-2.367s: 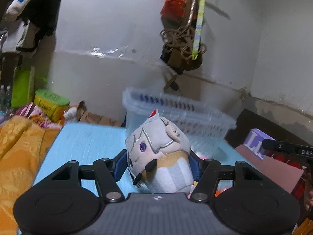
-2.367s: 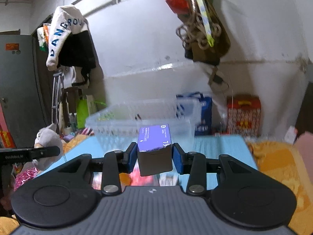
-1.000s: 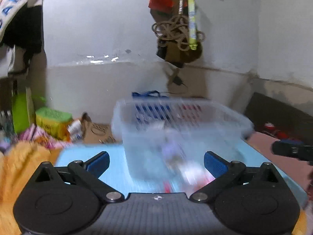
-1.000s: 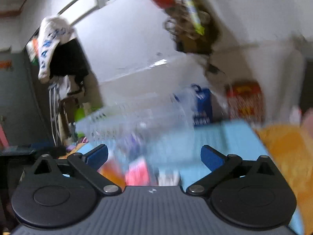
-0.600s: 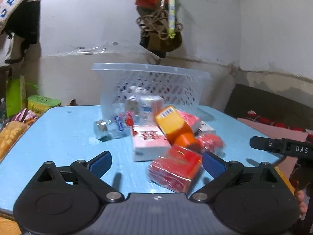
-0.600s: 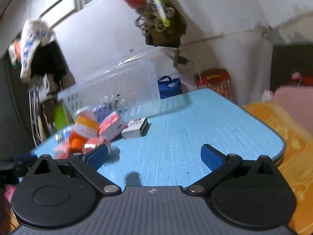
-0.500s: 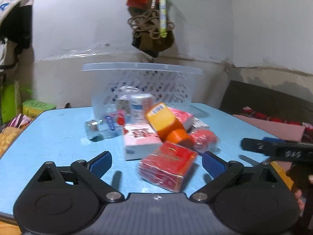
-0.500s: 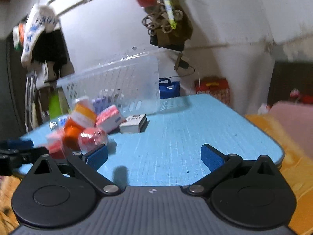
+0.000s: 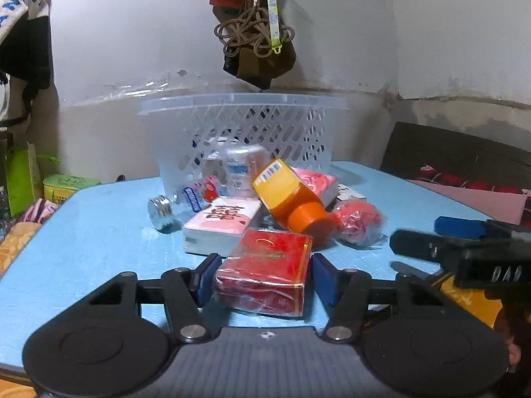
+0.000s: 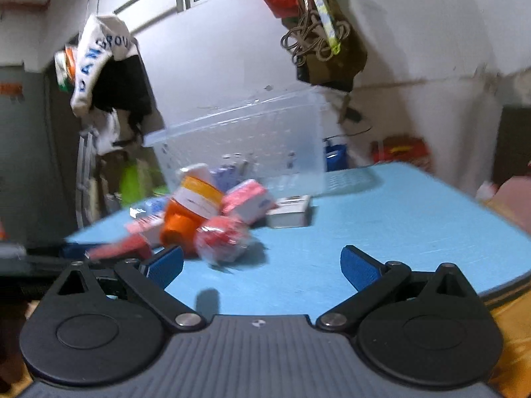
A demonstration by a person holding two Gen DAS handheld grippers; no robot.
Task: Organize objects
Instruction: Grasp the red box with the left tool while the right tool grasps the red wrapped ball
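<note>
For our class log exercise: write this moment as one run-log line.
left gripper: jaws just closing around red box | right gripper: open, empty, beside red wrapped ball | basket: behind pile

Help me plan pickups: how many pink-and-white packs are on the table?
2. One pink-and-white pack lies just beyond the red box; the other sits behind the orange bottle. More may be hidden underneath.

A blue table (image 9: 83,232) fills mid-frame, carrying a clear basket (image 9: 244,126) at centre, with a red box (image 9: 265,278), pink box (image 9: 222,225) and bottle (image 9: 186,199) before it.
</note>
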